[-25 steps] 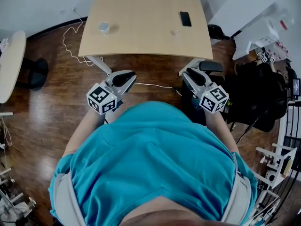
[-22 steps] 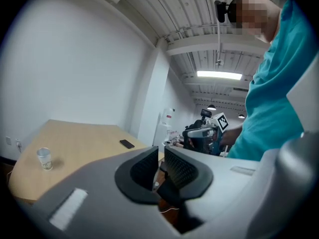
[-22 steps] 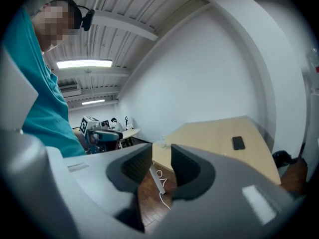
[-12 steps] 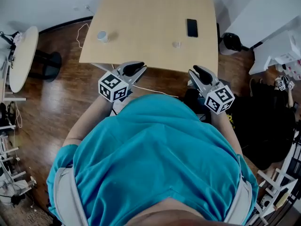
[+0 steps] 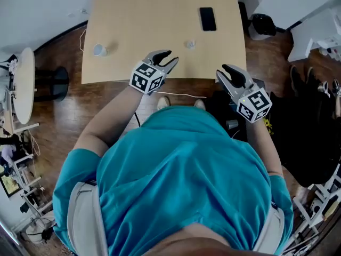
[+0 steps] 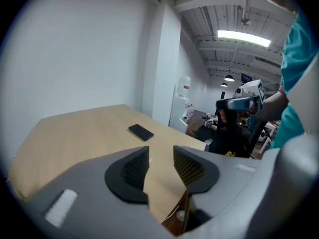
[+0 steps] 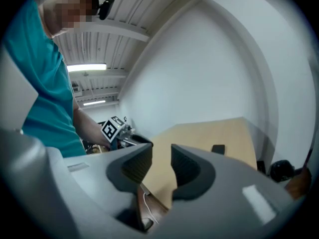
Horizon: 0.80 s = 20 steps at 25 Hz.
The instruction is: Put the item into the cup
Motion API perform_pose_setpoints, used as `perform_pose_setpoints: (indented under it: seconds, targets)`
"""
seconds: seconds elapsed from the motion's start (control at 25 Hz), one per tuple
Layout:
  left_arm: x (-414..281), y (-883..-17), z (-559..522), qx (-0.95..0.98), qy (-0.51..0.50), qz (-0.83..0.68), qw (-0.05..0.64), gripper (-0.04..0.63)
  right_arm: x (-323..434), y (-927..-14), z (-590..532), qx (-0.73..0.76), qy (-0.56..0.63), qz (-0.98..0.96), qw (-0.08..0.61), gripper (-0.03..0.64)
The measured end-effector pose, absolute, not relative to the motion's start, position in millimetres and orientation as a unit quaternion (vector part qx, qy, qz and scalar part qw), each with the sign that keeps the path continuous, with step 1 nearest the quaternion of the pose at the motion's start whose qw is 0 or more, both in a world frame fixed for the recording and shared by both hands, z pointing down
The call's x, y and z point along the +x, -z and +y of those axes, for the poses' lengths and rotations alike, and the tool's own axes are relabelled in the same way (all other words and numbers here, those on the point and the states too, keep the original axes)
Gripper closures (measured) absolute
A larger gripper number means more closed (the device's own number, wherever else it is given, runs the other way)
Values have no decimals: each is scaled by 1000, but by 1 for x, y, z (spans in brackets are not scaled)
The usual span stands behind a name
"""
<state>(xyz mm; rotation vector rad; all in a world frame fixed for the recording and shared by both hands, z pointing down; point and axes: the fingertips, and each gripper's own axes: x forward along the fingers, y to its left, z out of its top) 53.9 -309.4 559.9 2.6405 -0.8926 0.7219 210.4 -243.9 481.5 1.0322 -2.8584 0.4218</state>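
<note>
On the pale wooden table [image 5: 149, 20], a small white cup [image 5: 99, 50] stands near the left edge. A small pale item [image 5: 190, 44] lies toward the middle right. My left gripper [image 5: 166, 58] hovers at the table's near edge, well to the right of the cup; its jaws are opening with nothing between them, as the left gripper view [image 6: 161, 166] shows. My right gripper [image 5: 230, 72] hangs just off the table's near right corner. Its pads stand a little apart and empty in the right gripper view [image 7: 161, 166].
A black phone [image 5: 207, 18] lies at the table's far right, also in the left gripper view [image 6: 141, 132]. A round white side table [image 5: 24, 84] stands at the left. A white cable [image 5: 176, 95] runs over the wooden floor. A black bin [image 5: 262, 23] sits at the right.
The person has stepped up to the table. Both grippers have moved forward to its near edge, and the left gripper's jaws have parted.
</note>
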Motion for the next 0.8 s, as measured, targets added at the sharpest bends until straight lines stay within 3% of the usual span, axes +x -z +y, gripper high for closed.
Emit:
perform_pose_setpoints:
  seconds: [0.2,0.8]
  targets:
    - [74,-619,-349,898,-276,-291,183,434,206,-510,-243,364,-144,-918,70,508]
    - [113,-715,-406,848,-384,-292,217,417,228,-546,-282,397,-169,-897,91,508]
